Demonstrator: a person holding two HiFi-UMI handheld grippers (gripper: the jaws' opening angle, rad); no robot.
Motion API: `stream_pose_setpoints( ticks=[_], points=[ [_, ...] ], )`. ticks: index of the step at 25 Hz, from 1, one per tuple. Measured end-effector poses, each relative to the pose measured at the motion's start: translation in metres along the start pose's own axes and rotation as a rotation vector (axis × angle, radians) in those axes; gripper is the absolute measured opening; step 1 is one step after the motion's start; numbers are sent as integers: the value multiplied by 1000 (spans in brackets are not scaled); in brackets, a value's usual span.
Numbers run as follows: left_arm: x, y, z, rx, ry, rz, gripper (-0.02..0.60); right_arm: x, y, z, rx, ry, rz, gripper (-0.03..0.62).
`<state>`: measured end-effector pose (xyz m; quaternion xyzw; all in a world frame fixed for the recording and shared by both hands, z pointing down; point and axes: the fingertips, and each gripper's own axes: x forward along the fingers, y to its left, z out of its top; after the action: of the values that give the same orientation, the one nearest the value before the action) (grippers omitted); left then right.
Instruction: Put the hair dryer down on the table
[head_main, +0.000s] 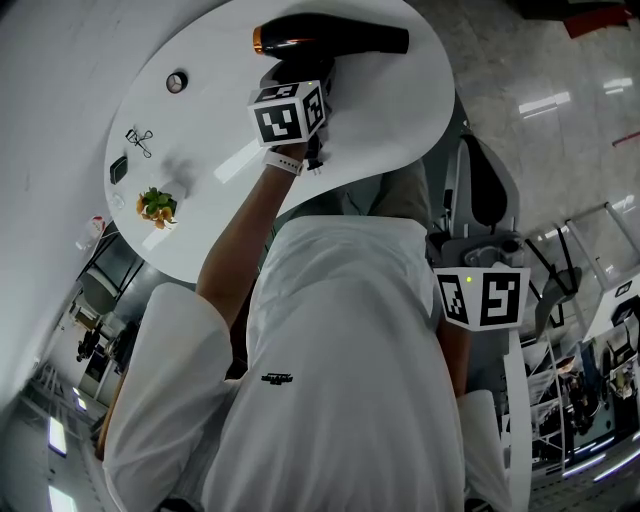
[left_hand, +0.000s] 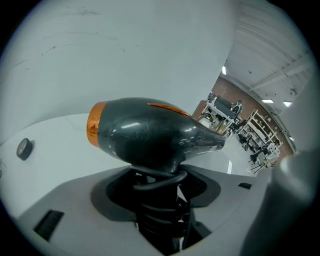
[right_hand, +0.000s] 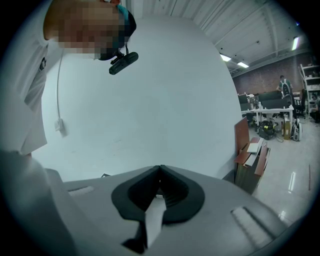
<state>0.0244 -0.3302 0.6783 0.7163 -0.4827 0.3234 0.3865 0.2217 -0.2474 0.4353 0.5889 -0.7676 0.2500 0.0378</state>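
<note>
1. My right gripper (right_hand: 160, 175): jaws together, nothing between them, low at my side.
2. My left gripper (left_hand: 157, 190): clamped on the handle of the hair dryer (head_main: 330, 38), over the far part of the white table (head_main: 390, 110). I cannot tell whether the dryer touches the table. I judge that setting it down and letting go are both left to do.

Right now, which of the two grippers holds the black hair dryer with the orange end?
The left gripper: its jaws clamp the cord-wrapped handle of the black hair dryer with the orange end. The right gripper is shut and empty.
</note>
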Motion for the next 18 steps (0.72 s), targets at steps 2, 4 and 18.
stream_pose_setpoints(
  ticks=[2, 4, 18],
  points=[
    [2, 1, -1, 4, 5, 4, 265, 0, 1, 0, 0, 0, 1, 12],
    [3, 1, -1, 8, 5, 6, 264, 0, 1, -1, 0, 0, 2, 11],
    [6, 0, -2, 29, 25, -14, 286, -6, 15, -1, -3, -15, 15, 12]
  ],
)
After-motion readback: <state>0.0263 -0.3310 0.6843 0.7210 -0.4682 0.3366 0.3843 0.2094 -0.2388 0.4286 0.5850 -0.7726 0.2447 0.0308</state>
